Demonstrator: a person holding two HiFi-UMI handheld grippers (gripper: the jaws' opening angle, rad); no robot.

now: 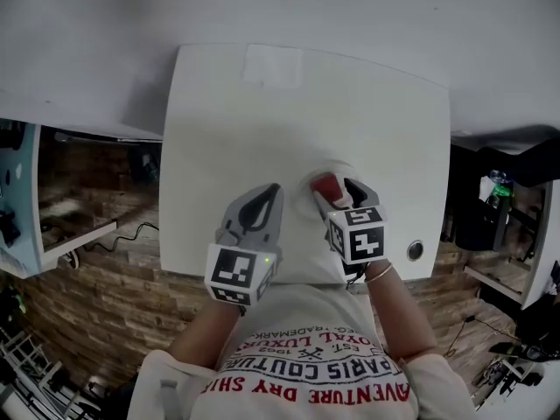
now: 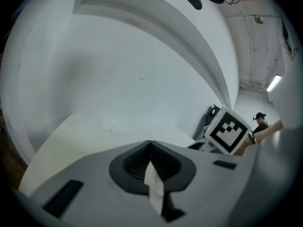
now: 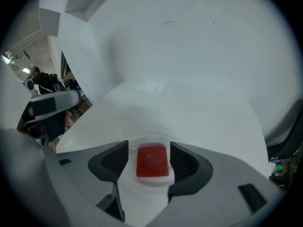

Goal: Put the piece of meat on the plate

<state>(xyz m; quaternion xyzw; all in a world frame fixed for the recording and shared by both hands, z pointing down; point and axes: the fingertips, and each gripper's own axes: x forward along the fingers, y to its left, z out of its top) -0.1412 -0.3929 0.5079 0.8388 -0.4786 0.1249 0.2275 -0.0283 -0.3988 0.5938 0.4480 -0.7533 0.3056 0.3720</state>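
While meat piece (image 3: 152, 161) lies on plate (image 3: 150, 183), right gripper (image 3: 148, 151) fingers flank it, released. Left gripper (image 2: 150, 150) fingers clenched, empty.

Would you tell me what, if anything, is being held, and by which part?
No task item is held. The right gripper's jaws stand open around the meat lying on the plate; the left gripper is shut, a white scrap at its seam.

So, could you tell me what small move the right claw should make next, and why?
Probably lift the right claw clear of the plate, leaving it open. The piece of meat already lies flat on the plate, and the jaws stand apart on either side without touching it.
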